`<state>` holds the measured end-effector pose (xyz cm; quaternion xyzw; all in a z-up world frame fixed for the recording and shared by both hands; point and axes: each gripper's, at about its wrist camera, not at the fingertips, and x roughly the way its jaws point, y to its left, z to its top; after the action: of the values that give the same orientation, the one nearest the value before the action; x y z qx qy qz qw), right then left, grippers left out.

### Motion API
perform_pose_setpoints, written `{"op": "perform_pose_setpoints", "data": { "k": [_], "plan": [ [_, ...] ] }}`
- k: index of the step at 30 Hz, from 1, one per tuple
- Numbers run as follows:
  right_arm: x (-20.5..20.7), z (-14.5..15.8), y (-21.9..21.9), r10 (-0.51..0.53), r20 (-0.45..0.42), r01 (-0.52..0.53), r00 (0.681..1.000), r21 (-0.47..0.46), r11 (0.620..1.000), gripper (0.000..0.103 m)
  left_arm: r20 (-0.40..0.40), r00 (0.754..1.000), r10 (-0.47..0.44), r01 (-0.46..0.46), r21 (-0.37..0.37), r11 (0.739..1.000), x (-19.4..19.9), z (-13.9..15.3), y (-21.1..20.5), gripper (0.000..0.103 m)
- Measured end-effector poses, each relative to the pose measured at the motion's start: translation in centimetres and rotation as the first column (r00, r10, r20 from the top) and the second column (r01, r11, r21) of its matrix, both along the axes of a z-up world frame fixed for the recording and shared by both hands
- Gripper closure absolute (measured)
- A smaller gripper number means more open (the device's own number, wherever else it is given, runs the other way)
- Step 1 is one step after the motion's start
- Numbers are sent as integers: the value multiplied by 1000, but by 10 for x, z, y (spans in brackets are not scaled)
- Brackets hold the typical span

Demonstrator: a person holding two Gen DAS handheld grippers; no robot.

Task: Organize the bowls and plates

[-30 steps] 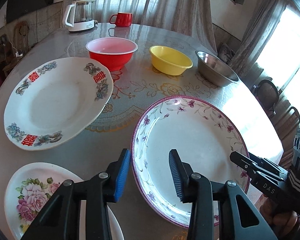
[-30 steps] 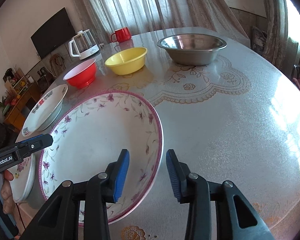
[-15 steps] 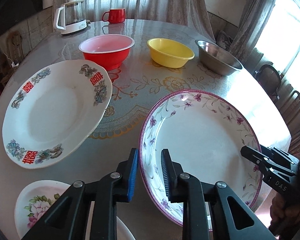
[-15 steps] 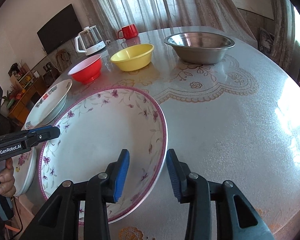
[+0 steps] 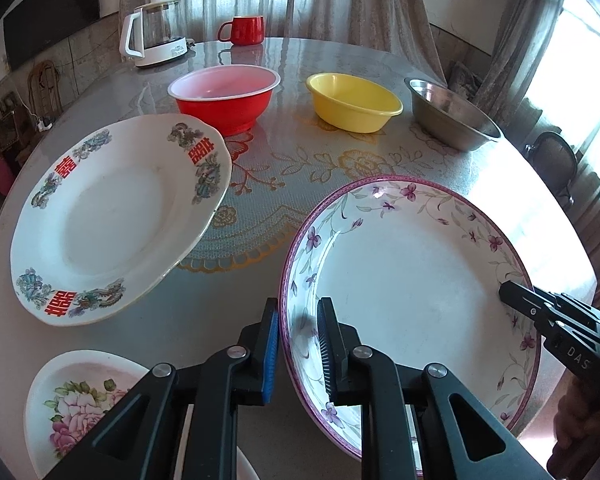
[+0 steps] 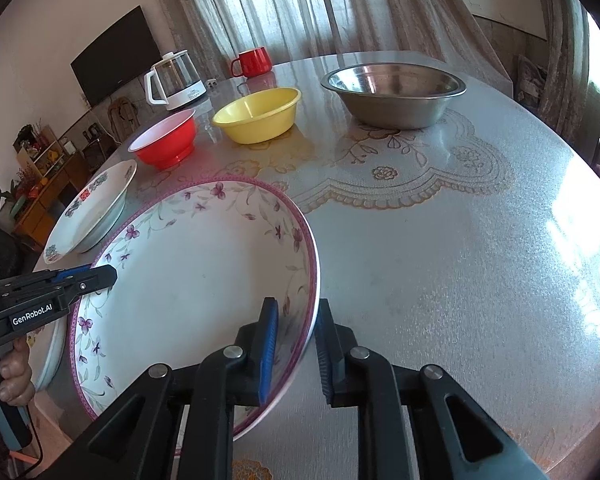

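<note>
The big purple-flowered plate (image 5: 412, 264) is gripped on both sides. My left gripper (image 5: 298, 344) is shut on its left rim, one finger inside and one outside. My right gripper (image 6: 296, 344) is closed around its right rim (image 6: 308, 280) the same way. A white plate with red characters (image 5: 112, 216) lies to the left, and a rose-patterned plate (image 5: 84, 404) sits at the near left edge. Behind stand a red bowl (image 5: 226, 96), a yellow bowl (image 5: 354, 102) and a steel bowl (image 5: 452, 120).
A white kettle (image 5: 154, 32) and a red mug (image 5: 244, 30) stand at the far edge of the round table (image 6: 460, 240). Chairs (image 5: 552, 160) stand beyond the table's right side. A cabinet and a wall TV (image 6: 116, 56) are at the left.
Both grippers have moved onto the purple-flowered plate's opposite rims and narrowed from wide open to closed on it. The plate's left side looks slightly raised.
</note>
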<state>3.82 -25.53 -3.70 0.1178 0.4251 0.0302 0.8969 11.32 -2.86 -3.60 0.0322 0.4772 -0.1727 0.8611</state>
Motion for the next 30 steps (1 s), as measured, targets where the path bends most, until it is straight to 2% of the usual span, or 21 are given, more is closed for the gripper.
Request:
{"op": "perform_pose_setpoints", "data": {
  "k": [5,10,17,25,30],
  "plan": [
    [5,1,0,-6,6,6,1000,-7,1000,87,17,1000,19,-19,5,1000,3,1,-5,85],
    [7,2,-9,-17,14,17,1000,46,999,89,31,999,31,-29,-45,999,7,10,-4,85],
    [26,5,-16,-28,19,27,999,72,997,90,75,997,28,-29,9,1000,35,23,-16,85],
    [55,-1,-14,-24,7,24,1000,40,999,91,25,998,64,-65,42,997,60,3,-17,85],
    [66,-1,-12,-19,12,18,1000,13,1000,91,37,996,81,-83,58,995,63,0,-16,85]
  ]
}}
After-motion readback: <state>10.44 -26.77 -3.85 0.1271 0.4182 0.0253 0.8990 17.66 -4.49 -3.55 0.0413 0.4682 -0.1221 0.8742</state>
